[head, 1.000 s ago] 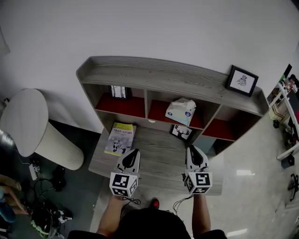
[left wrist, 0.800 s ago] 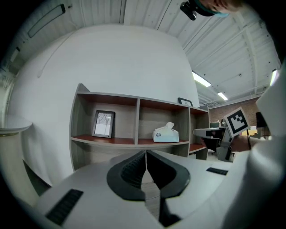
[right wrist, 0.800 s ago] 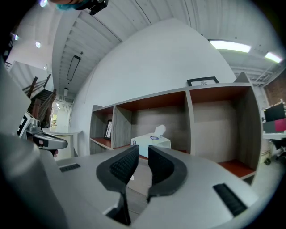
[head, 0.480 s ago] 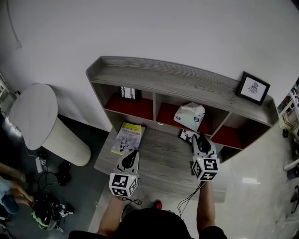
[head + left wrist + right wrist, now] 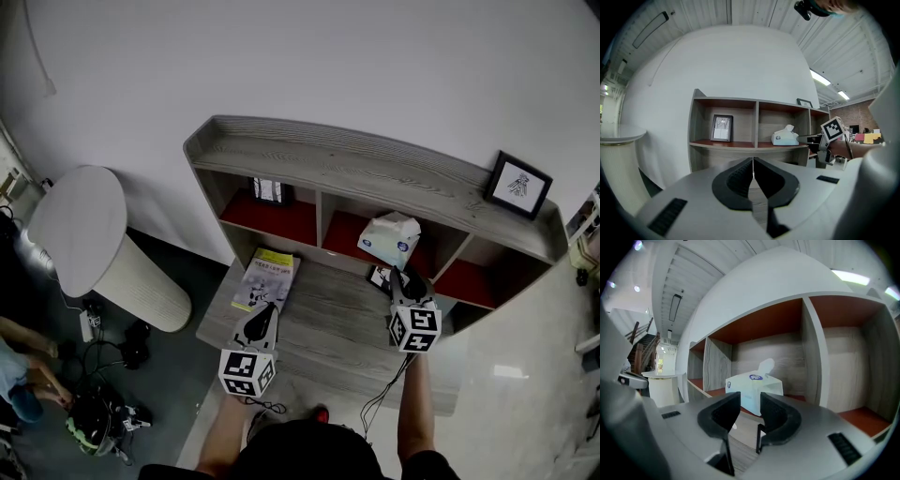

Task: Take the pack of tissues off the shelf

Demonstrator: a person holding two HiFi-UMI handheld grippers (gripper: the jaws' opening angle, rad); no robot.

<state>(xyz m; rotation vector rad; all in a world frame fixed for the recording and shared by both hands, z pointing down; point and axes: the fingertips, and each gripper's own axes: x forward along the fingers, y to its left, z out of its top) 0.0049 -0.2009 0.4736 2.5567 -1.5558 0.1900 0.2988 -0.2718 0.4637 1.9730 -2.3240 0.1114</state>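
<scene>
The pale blue-and-white pack of tissues [image 5: 389, 239] [image 5: 785, 137] [image 5: 752, 387] sits in the middle compartment of the grey wooden shelf [image 5: 375, 173], on its red floor. My right gripper [image 5: 400, 278] [image 5: 750, 401] points at the pack from just in front of that compartment. Its jaws are opening, with nothing between them, and the pack lies a little beyond the tips. My left gripper [image 5: 269, 310] [image 5: 753, 161] hangs over the desk top [image 5: 319, 323], shut and empty, well back from the shelf.
A yellow booklet [image 5: 266, 278] lies on the desk's left side. A framed picture [image 5: 269, 191] [image 5: 722, 128] stands in the left compartment and another frame [image 5: 517, 185] on the shelf top. A round white table [image 5: 80, 230] is at the left, with cables on the floor.
My right gripper has moved forward to the middle compartment, and its jaws have gone from shut to open. The left gripper has hardly moved.
</scene>
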